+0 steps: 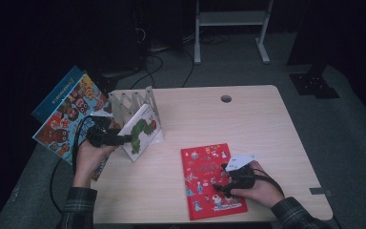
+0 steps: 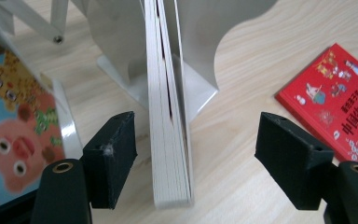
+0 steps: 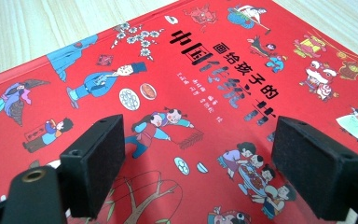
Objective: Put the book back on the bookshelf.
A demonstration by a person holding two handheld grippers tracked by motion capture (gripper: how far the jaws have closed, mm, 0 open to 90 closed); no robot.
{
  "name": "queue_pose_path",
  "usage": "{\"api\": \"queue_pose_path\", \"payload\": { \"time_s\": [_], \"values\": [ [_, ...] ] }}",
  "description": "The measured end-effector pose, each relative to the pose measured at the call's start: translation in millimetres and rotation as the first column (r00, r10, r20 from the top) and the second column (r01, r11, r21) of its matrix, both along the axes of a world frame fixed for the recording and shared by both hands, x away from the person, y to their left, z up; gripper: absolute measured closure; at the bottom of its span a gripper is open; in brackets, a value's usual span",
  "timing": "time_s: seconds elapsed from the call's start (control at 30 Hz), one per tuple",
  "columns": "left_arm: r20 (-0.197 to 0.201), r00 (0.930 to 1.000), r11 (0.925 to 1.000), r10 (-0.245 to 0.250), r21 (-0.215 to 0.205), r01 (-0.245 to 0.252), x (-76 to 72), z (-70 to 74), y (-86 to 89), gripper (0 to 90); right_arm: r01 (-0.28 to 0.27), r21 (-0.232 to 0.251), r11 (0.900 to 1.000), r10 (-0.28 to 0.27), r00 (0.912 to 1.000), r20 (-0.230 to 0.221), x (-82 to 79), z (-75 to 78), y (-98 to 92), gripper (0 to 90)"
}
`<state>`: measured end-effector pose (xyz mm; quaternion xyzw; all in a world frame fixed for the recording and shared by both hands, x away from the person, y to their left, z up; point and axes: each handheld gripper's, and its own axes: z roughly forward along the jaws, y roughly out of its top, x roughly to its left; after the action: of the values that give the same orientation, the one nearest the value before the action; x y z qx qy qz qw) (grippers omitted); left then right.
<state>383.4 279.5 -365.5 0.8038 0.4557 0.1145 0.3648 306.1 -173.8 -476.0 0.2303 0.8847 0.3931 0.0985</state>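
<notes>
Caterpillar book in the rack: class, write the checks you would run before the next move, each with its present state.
1. Caterpillar book stands upright in the white rack: ok.
2. Left gripper fingers clear of its page edges: ok.
3. Book steady without support: cannot tell.
4. Red book flat on the table: ok.
5. Right gripper open above the red cover: ok.
6. Free rack slot for the red book: cannot tell.

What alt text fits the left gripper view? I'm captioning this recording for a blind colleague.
The left gripper has its black jaws open either side of the page edge of a white book, which stands upright in a white rack on the wooden table, neither pad touching it. A red book lies flat at right, an animal picture book at left.
</notes>
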Motion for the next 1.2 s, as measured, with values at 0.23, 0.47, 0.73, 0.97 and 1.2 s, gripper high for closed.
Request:
{"api": "queue_pose_path", "payload": {
  "time_s": [0.23,0.47,0.73,0.97,1.2],
  "values": [
    [-0.012,0.9999,0.9993,0.009,0.036,-0.009,-17.3,-9.3,3.0,29.0,0.0,0.0,1.0,0.0,1.0,-0.002,0.0,0.1,0.0,16.3],
    [-0.062,0.998,0.9937,0.007,0.112,0.0,-19.4,-26.2,2.1,44.6,0.0,0.0,1.0,0.0,1.0,-0.001,-0.1,0.1,-0.1,16.3],
    [-0.079,0.9969,0.9949,0.001,0.1,0.007,-16.1,-34.4,2.4,61.9,0.0,0.0,1.0,0.0,1.0,-0.001,-0.1,0.0,-0.2,16.3],
    [-0.102,0.9948,0.9968,0.008,0.08,0.0,-13.6,-33.7,1.8,72.5,0.0,0.0,1.0,0.0,1.0,-0.001,-0.2,0.0,-0.3,16.3],
    [-0.109,0.994,0.9971,0.012,0.076,-0.004,-11.4,-32.4,-6.2,73.4,0.0,0.0,1.0,0.0,1.0,-0.001,-0.1,0.0,-0.3,16.3]
  ]
}}
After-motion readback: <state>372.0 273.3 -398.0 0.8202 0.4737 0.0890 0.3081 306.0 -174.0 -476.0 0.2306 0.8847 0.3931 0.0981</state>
